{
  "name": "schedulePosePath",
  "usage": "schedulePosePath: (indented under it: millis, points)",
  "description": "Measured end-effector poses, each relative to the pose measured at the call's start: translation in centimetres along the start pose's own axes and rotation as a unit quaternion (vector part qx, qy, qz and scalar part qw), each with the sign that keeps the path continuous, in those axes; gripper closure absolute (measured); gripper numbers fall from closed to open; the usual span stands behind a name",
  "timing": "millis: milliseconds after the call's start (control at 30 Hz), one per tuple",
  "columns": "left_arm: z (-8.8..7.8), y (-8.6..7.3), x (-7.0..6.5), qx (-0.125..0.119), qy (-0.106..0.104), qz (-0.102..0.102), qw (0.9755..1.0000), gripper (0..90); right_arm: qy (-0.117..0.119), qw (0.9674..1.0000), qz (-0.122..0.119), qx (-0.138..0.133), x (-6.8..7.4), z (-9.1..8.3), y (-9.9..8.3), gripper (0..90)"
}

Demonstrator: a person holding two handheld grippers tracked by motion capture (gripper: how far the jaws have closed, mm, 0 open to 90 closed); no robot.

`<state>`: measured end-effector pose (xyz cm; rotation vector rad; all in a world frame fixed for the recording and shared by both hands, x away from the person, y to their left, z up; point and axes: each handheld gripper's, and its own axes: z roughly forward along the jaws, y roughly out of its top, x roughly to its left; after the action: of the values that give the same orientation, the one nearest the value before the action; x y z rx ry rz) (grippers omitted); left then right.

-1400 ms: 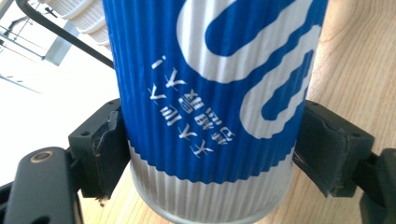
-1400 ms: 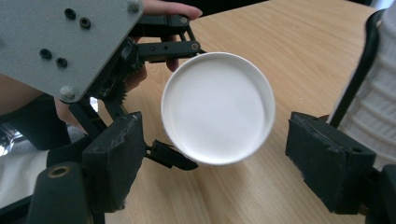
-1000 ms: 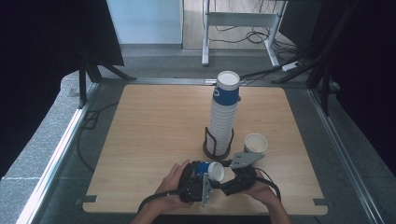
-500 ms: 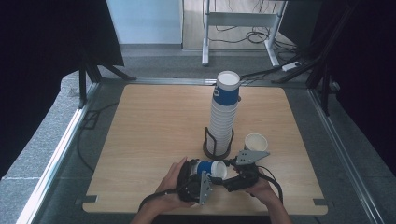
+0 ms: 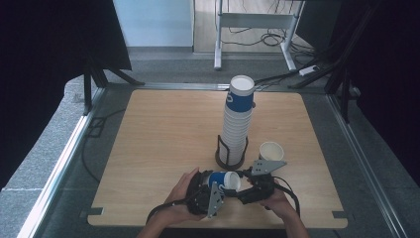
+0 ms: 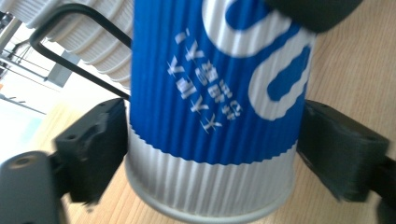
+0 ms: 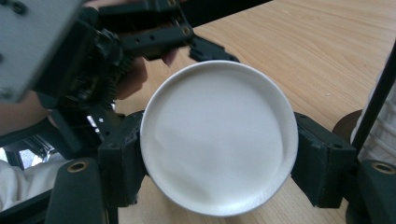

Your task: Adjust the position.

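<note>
near the desk's front edge, blue cup [image 5: 224,179] lies sideways between both tools. left gripper [image 6: 210,154] jaws have just been closing, now clamped on its ribbed base; right gripper [image 7: 217,154] grasps the rim. step: pulling nested cups apart, i judge. next: steady opposing pull, no crushing. stack [image 5: 236,124] stands behind, well clear.

Ribbed cup [image 6: 215,116] — blue above, white band below, white lettering; pale wood table [image 5: 163,129]; black claws.
</note>
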<state>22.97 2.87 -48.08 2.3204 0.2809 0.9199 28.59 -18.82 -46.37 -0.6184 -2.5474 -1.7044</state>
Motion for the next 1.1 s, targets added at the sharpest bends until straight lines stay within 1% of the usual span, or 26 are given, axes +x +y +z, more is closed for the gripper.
schedulePosePath:
  millis: [133, 233, 333, 467, 567, 633, 700, 800, 867, 933, 1000, 1067, 1100]
  points:
    - [0.1, 0.0, -0.2, 0.001, 0.0, 0.007, 1.0, 16.4, -0.002, 1.0, -0.005, 0.005, 0.1, 0.1, 0.0, 27.7]
    - [0.2, 0.0, -0.4, 0.006, 0.0, 0.02, 0.9998, 16.9, -0.002, 0.9999, -0.007, 0.01, 0.2, 0.3, 0.0, 27.8]
    - [0.2, 0.0, -0.4, 0.002, -0.001, 0.022, 0.9998, 18.6, -0.005, 0.9998, -0.012, 0.015, 0.3, 0.4, 0.0, 27.5]
    - [0.1, 0.0, -0.4, 0.002, -0.003, 0.026, 0.9997, 19.6, -0.005, 0.9998, -0.01, 0.014, 0.3, 0.4, 0.0, 27.1]
    - [0.2, 0.0, -0.4, 0.003, 0.001, 0.031, 0.9995, 20.1, -0.005, 0.9998, -0.007, 0.016, 0.3, 0.4, 0.0, 26.7]
    - [0.2, 0.0, -0.5, 0.005, 0.007, 0.04, 0.9992, 20.3, -0.011, 0.9998, -0.009, 0.017, 0.4, 0.4, 0.0, 24.6]
    - [0.2, -0.1, -0.5, 0.005, 0.007, 0.04, 0.9992, 20.3, -0.016, 0.9997, -0.008, 0.017, 0.4, 0.4, 0.0, 21.7]
    - [0.3, -0.1, -0.5, 0.006, 0.01, 0.04, 0.9991, 20.3, -0.021, 0.9994, -0.013, 0.025, 0.4, 0.1, 0.1, 20.1]
    - [0.2, -0.2, -0.4, 0.009, 0.013, 0.04, 0.9991, 20.3, -0.026, 0.999, -0.021, 0.029, 0.4, -0.4, 0.3, 19.9]
    - [0.1, -0.2, -0.3, 0.011, 0.016, 0.041, 0.999, 20.3, -0.024, 0.9989, -0.028, 0.028, 0.5, -0.9, 0.4, 20.2]
    - [0.0, -0.3, -0.2, 0.012, 0.019, 0.04, 0.9989, 20.4, -0.031, 0.9982, -0.035, 0.037, 0.5, -1.5, 0.6, 20.3]
    - [-0.1, -0.3, -0.1, 0.01, 0.025, 0.042, 0.9988, 20.5, -0.03, 0.9982, -0.033, 0.041, 0.6, -2.0, 0.8, 21.6]
    - [-0.2, -0.3, -0.1, 0.01, 0.026, 0.041, 0.9988, 20.5, -0.029, 0.9977, -0.035, 0.05, 0.7, -2.3, 1.0, 21.7]
